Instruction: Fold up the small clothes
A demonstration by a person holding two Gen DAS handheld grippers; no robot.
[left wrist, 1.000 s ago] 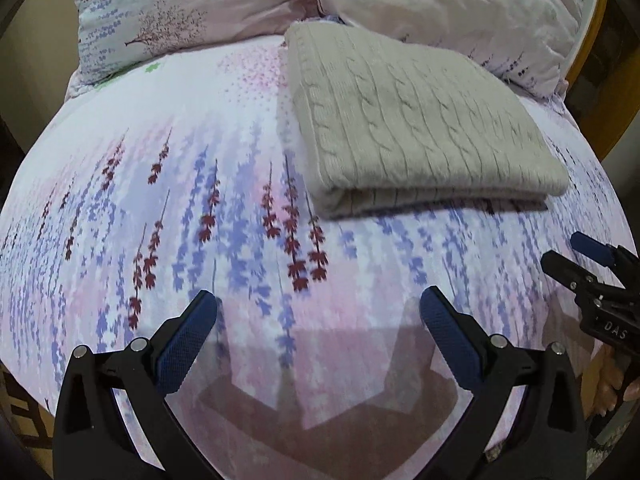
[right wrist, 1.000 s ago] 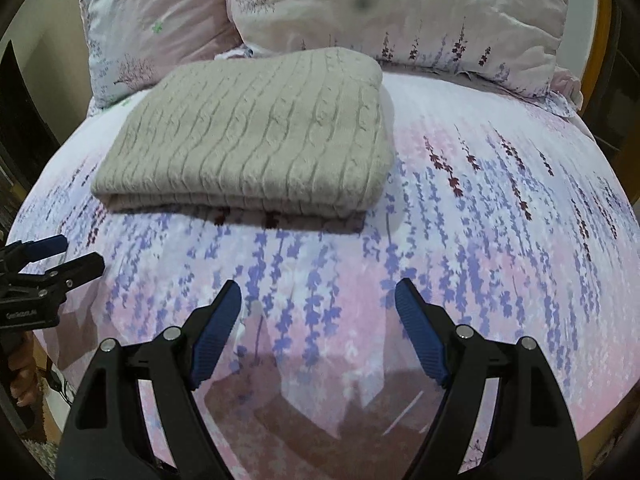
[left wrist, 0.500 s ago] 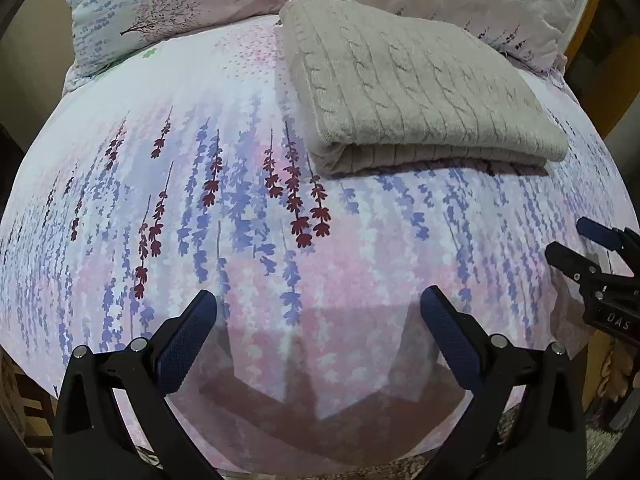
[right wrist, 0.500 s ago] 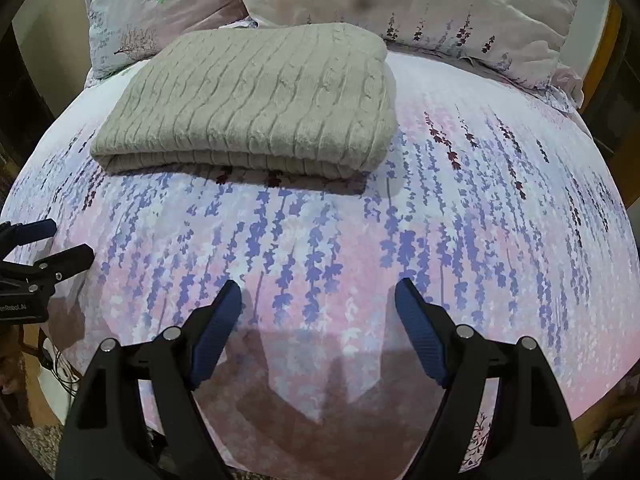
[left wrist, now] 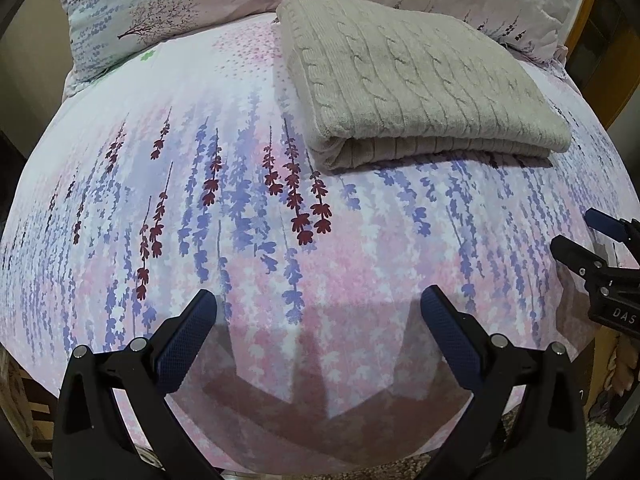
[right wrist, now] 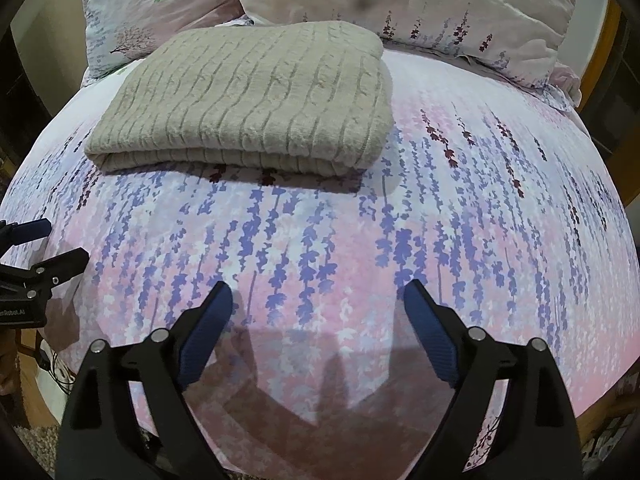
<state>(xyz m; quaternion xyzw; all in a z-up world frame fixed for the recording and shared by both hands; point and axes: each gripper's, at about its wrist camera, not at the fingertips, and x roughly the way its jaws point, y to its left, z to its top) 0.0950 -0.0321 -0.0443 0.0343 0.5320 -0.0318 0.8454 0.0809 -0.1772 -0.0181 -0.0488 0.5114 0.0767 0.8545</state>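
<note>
A beige cable-knit sweater [left wrist: 416, 80] lies folded into a neat rectangle on the floral bed sheet [left wrist: 200, 160], near the pillows. It also shows in the right wrist view [right wrist: 248, 100]. My left gripper [left wrist: 318, 308] is open and empty, above the bed's near edge, well short of the sweater. My right gripper [right wrist: 318, 296] is open and empty, also over the near edge. Each gripper appears at the side of the other's view: the right one [left wrist: 576, 236], the left one [right wrist: 60, 240].
Two floral pillows [left wrist: 140, 12] [right wrist: 420, 4] lie behind the sweater at the bed's head. A wooden bed frame [right wrist: 616, 40] shows at the right. Carpeted floor [left wrist: 600, 440] lies below the bed's near edge.
Both grippers have drawn back from the sweater toward the bed's near edge and risen a little. The folded sweater has not moved. Both stay open.
</note>
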